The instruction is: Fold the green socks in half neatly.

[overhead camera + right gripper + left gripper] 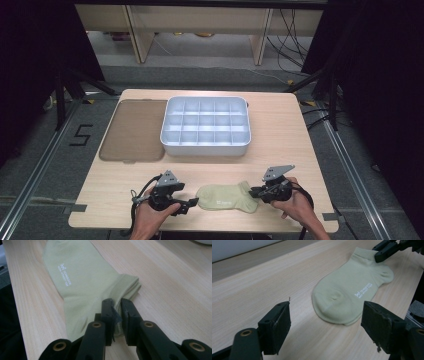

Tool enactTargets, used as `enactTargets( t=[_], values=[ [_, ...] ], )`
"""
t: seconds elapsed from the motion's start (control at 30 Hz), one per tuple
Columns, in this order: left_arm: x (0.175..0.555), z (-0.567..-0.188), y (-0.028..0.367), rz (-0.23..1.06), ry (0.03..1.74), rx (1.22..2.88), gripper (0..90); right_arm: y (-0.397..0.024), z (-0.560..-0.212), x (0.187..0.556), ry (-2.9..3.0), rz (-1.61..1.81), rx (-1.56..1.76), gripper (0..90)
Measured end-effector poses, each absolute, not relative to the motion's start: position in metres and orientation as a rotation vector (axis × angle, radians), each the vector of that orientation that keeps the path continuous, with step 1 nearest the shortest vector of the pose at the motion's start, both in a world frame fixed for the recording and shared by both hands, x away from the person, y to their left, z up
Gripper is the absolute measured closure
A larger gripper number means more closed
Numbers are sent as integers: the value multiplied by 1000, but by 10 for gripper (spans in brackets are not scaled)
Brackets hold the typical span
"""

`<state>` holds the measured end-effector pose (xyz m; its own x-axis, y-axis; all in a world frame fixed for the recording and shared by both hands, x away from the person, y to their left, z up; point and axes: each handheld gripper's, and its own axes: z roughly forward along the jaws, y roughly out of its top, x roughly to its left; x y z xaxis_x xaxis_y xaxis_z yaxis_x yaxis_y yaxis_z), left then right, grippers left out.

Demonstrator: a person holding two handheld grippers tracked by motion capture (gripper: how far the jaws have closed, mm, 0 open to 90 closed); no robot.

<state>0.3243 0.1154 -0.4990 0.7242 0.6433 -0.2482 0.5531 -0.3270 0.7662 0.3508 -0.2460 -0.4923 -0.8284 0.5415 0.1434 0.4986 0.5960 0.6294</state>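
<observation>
So the sock (227, 197) was lying flat on the pale wood-grain worktop (280, 150), low in the middle of the high view. Soft knit, washed-out yellow-green, ankle cut, with a ribbed cuff at its right end and tiny white lettering printed on the side. The toe end was rounded and pointed toward the lower left.

The right tongs (254, 190) sat at the cuff, lower right of centre. From the right gripper view the two black jaws were nearly together with a sliver of gap, pinched on the edge of the ribbed cuff (126, 287). The left gripper view caught those same jaws biting the cuff at the upper right of its frame.

The left tongs (192, 204) were lower left of centre, jaws wide apart, nothing between them, the toe just ahead. Their pads (279, 326) looked like rough, chewed-up black foam.

Higher in the high view sat a white plastic tray (206, 148) with rounded corners and a grid of small compartments, and touching its left side a flat brownish lid (135, 130), also round-cornered.
</observation>
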Motion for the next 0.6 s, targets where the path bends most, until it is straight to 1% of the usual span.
enactTargets(
  t=[0.23, 0.37, 0.5, 0.53, 0.6],
  values=[
    [328, -504, 100, 138, 919, 2031, 287, -247, -494, 352, 2736, 1060, 870, 808],
    [329, -507, 92, 150, 883, 2102, 321, -247, -492, 351, 2735, 1057, 871, 805],
    [327, -508, 81, 182, 881, 2133, 369, -247, -492, 351, 2743, 1069, 855, 802],
    [327, -509, 80, 180, 856, 2166, 381, -247, -492, 351, 2741, 1068, 855, 802],
    [326, -510, 76, 215, 841, 2200, 407, -248, -492, 351, 2735, 1063, 855, 801]
  ],
)
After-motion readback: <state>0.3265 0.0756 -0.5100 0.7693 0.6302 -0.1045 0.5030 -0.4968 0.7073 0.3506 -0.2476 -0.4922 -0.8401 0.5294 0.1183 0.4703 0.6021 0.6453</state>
